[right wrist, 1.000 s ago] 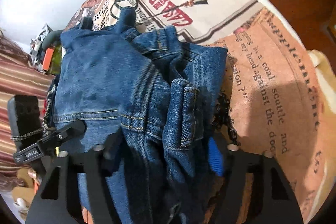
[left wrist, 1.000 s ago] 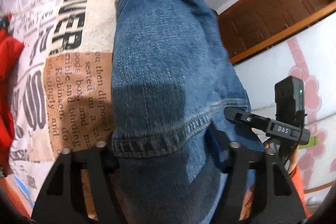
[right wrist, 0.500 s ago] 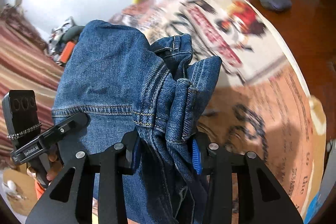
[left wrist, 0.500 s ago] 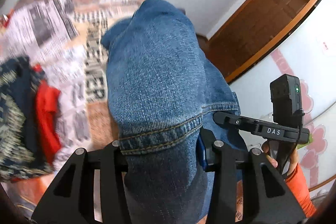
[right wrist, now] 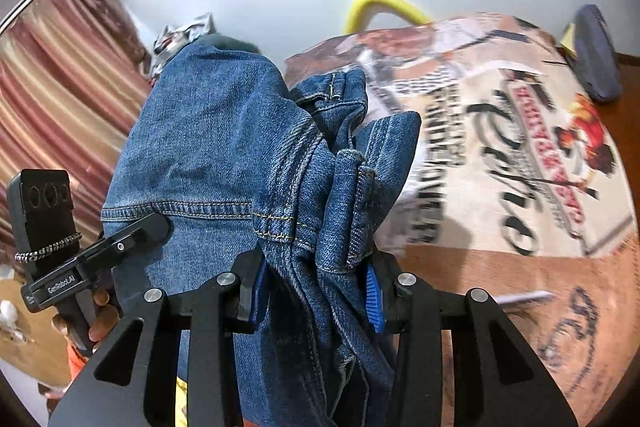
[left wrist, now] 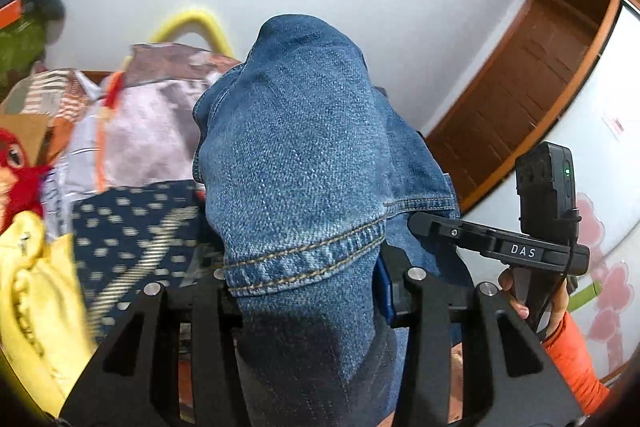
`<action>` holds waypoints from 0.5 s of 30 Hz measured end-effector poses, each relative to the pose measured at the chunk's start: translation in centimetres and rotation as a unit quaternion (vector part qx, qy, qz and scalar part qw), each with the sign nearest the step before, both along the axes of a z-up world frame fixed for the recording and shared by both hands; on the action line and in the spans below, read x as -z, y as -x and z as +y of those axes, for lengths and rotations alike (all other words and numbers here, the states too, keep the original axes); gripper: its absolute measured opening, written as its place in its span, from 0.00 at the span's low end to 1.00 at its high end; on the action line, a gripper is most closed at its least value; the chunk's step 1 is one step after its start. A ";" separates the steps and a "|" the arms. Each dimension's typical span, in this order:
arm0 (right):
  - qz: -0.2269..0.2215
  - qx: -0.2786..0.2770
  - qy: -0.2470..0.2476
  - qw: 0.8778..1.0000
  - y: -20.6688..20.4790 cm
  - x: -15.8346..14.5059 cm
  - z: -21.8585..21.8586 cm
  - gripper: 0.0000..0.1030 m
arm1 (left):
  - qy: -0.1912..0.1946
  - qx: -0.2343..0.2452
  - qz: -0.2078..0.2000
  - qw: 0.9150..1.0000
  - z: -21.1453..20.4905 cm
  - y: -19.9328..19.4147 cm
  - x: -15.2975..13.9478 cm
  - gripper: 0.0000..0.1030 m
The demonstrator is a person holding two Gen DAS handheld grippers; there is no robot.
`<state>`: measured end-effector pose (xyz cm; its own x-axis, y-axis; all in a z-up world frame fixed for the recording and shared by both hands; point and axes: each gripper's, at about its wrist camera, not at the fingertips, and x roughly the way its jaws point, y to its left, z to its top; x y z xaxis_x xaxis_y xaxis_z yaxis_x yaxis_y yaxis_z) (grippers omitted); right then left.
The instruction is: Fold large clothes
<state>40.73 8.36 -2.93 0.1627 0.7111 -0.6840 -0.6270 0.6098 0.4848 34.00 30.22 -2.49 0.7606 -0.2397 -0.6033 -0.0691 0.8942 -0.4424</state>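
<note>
Both tongs have risen since a second ago: the printed bedspread that filled the earlier views now sits low and far, with white wall and a wooden door frame showing behind. Jeans now hang clear of the bed, carried between the two tools. Left tongs pinch a hemmed denim edge, blue pads pressed into the cloth; right tongs clamp a thick bunch of layers with a seam and belt loop showing. Neither pair is spread. Judgement: the step is a lift-and-carry of a half-folded garment, probably to bring one end over the other or set it aside. To do it well, keep both grips level and equally high so the fold line stays straight, hold the two tools near each other so the denim does not sag between them, lower onto a bare stretch of bedspread, and release only once the cloth is lying flat; heavy denim will slip out of a loose pinch. Count: one pair of jeans, two tongs, two hands on the handles with orange sleeves. Off to the left lie a yellow garment, a dark dotted cloth and something red, one of each, all blurred. One yellow hoop stands against the wall.
</note>
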 end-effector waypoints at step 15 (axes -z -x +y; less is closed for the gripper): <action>0.009 -0.014 0.040 0.999 0.8 6.8 12.3 0.38 | 0.034 -0.088 0.071 0.993 12.5 0.8 8.7 0.44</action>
<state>39.95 20.71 -9.70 0.1303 0.6582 -0.7415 -0.6361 0.6292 0.4467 33.24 42.76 -11.17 0.7022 -0.1544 -0.6950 -0.2883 0.8309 -0.4759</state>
